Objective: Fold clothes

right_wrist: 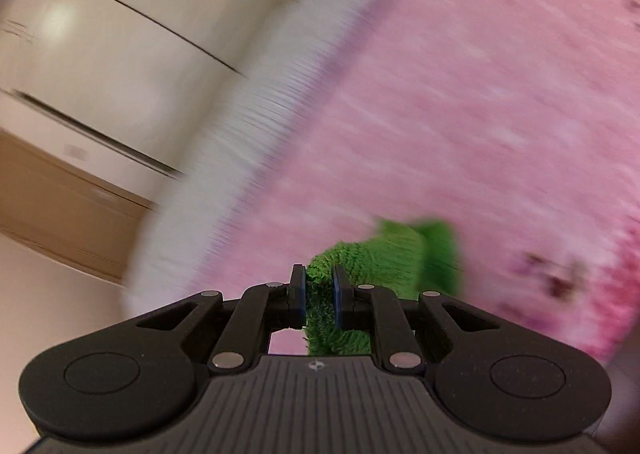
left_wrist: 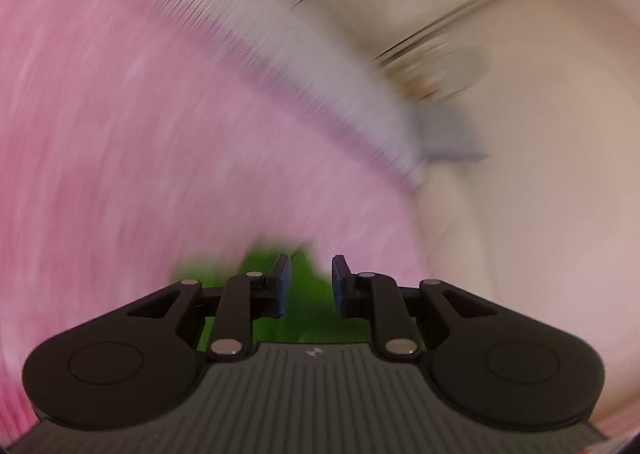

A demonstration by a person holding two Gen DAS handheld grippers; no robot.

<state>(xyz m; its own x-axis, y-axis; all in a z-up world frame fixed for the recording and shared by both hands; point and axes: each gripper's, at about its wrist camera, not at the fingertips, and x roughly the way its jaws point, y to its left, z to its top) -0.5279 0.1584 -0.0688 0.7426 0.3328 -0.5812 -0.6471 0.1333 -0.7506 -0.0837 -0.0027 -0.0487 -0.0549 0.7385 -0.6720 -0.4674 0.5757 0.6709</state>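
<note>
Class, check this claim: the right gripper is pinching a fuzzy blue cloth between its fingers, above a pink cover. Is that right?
Not quite: the cloth is green, not blue, as the right wrist view shows. The rest holds: the right gripper pinches it between its fingers, above the pink cover.

My right claw [right_wrist: 319, 300] has its two fingers close together, and they pinch a fold of green cloth [right_wrist: 376, 258] between the blue pads [right_wrist: 301, 298]. The cloth fills the gap and touches both pads. My left claw [left_wrist: 310, 286] has its fingers a little apart, with a narrow gap between the pads [left_wrist: 283, 286]. I see green behind this gap, but the blur hides if the pads touch it.
</note>
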